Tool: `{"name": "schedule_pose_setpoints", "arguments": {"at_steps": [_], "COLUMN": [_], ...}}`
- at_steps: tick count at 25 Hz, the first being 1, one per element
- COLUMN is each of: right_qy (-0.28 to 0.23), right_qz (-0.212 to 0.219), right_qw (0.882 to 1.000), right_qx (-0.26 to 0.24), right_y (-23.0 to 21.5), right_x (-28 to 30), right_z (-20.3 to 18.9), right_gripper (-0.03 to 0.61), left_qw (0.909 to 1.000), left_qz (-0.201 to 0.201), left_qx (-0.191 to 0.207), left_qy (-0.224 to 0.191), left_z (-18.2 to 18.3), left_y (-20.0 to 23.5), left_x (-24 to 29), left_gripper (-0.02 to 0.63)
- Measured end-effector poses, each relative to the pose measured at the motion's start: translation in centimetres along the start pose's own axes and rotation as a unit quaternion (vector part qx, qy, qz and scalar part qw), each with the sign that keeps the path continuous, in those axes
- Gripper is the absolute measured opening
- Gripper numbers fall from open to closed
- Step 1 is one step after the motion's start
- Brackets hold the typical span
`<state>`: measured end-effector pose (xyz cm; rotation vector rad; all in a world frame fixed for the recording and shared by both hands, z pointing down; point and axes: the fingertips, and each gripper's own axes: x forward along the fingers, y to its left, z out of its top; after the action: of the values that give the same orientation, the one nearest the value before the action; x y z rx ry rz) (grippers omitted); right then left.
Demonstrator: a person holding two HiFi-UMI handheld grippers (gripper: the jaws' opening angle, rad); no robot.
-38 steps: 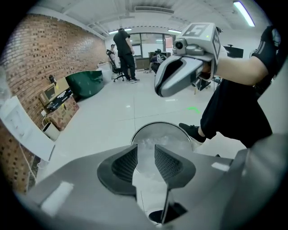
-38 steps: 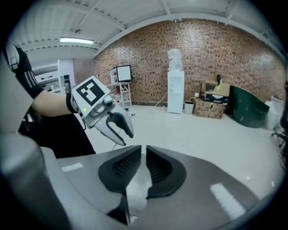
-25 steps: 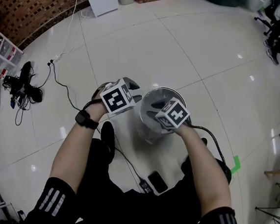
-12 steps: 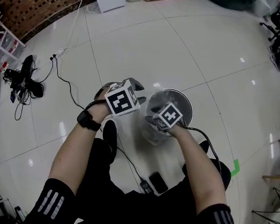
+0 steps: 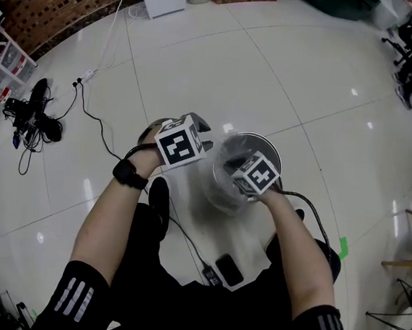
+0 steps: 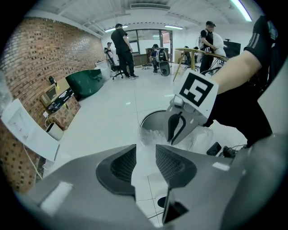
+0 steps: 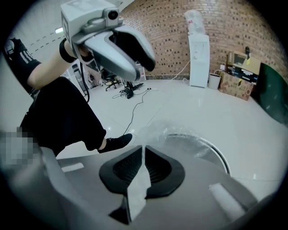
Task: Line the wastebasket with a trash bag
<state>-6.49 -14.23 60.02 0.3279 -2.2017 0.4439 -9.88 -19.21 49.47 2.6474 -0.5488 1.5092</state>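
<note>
Glossy white tile floor (image 5: 202, 59), wastebasket (image 5: 269, 146) at frame centre. Left gripper view: left gripper (image 6: 145, 158) half-closed on bunched trash bag (image 6: 150, 137). Right gripper view: right gripper (image 7: 143, 157) just closed, pinching film, lower centre. Step, seemingly: spreading the bag's mouth. Next, likely: stretch edge over rim.

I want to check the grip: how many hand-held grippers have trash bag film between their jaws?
2. The left hand-held gripper pinches trash bag film left of the wastebasket; the right hand-held gripper, whose jaws have just closed, pinches it over the near rim.
</note>
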Motion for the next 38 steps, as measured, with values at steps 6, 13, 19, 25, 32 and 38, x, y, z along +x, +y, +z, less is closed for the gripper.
{"name": "schedule_pose_setpoints", "arguments": {"at_steps": [6,13,19,25,32,38], "right_qy": [-0.026,-0.026,-0.007,0.001,-0.009,-0.011], "right_qz": [-0.056,-0.127,-0.170,-0.170,-0.159,-0.167], "right_qw": [0.998,0.991,0.984,0.982,0.984,0.983], "right_qx": [0.006,0.031,0.055,0.086,0.083,0.080], "right_y": [-3.0,-7.9,-11.3,-12.5,-12.1,-12.3], "right_x": [-5.3,-10.5,-13.0,-12.9,-12.6,-13.2], "right_z": [0.8,-1.3,-4.4,-6.4,-6.1,-6.3], "right_gripper": [0.020,0.017,0.015,0.015,0.015,0.015], "left_qw": [0.9994,0.9975,0.9975,0.9910,0.9890,0.9849], "left_qz": [-0.011,-0.020,-0.018,-0.066,-0.078,-0.068], "left_qx": [0.022,0.040,0.010,-0.085,-0.041,-0.015], "left_qy": [0.024,0.054,0.068,0.080,0.119,0.158], "left_z": [0.1,0.0,-0.7,-2.3,-3.6,-5.4], "left_y": [-0.9,-1.6,-0.9,-2.0,-3.5,-3.6], "left_x": [1.8,4.2,6.7,9.0,11.0,11.3], "left_gripper": [0.129,0.129,0.129,0.196,0.167,-0.006]}}
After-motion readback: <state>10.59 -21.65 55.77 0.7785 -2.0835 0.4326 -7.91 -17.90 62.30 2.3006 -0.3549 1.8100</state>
